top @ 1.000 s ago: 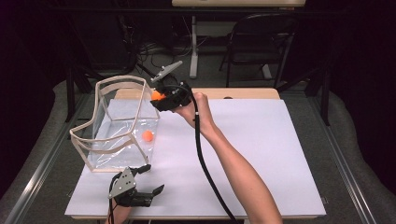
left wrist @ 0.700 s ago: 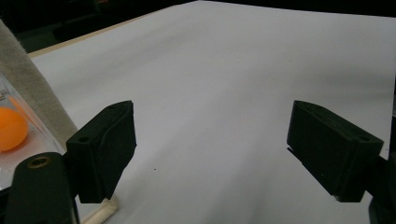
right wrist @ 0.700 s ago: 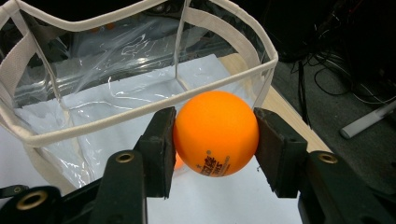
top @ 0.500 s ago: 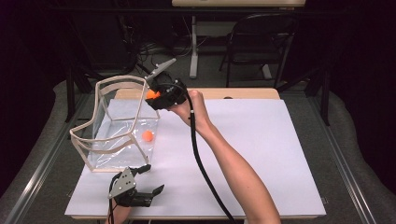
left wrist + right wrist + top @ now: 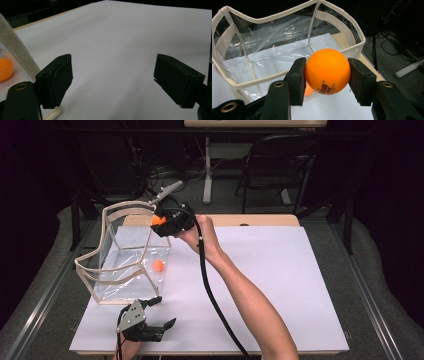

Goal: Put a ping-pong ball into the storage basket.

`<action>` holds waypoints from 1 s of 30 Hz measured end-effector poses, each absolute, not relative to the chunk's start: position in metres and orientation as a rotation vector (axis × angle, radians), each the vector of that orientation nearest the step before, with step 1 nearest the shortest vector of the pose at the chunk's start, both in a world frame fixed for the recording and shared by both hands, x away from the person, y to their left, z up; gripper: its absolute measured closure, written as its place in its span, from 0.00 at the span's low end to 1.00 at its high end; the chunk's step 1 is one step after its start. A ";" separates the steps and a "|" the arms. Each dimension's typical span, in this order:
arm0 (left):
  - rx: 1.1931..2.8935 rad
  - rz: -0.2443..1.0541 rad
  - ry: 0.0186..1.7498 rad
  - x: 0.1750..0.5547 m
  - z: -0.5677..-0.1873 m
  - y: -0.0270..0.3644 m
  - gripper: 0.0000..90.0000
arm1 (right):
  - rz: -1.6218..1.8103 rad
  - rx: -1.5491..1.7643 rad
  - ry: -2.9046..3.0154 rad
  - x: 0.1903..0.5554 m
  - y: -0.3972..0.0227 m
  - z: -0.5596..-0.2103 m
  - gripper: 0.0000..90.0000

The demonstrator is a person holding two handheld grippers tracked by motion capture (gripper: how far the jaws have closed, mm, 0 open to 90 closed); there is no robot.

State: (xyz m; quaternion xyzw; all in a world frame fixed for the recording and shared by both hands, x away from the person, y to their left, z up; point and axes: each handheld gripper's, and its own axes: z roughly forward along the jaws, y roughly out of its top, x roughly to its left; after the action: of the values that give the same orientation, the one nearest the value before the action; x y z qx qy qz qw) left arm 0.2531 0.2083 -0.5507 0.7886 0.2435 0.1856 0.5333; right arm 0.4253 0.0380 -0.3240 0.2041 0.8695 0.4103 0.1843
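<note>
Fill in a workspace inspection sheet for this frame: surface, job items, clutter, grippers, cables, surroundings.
Surface: white sheet on a wooden table, bare apart from the bin.
Job's things: clear bin with cloth rim, open top; one orange ball inside; second orange ball held at the bin's rim.
Clutter: nothing seen.
Grippers: right gripper shut on the second ball; left gripper open, low near the bin's front corner.
Cables: black cable trails along the forearm.
Surroundings: dark room, chair, floor wires.
</note>
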 end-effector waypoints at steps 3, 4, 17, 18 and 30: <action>1.880 0.442 0.581 0.253 -0.551 0.208 0.17 | 1.159 0.571 2.452 0.425 0.040 -0.323 0.57; 1.879 0.442 0.581 0.253 -0.551 0.208 0.17 | 1.161 0.570 2.451 0.425 0.041 -0.322 0.57; 1.882 0.444 0.581 0.253 -0.550 0.209 0.17 | 1.163 0.541 2.453 0.424 0.053 -0.318 0.57; 1.883 0.443 0.581 0.253 -0.550 0.209 0.17 | 1.165 0.540 2.453 0.424 0.054 -0.317 0.57; 1.883 0.444 0.577 0.253 -0.550 0.209 0.17 | 1.159 0.510 2.467 0.422 0.072 -0.316 0.57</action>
State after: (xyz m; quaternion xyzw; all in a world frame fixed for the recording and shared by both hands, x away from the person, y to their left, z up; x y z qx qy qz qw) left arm 0.2534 0.2095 -0.5505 0.7896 0.2420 0.1860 0.5323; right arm 0.4216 0.0716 -0.3158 0.1806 0.8747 0.4108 0.1832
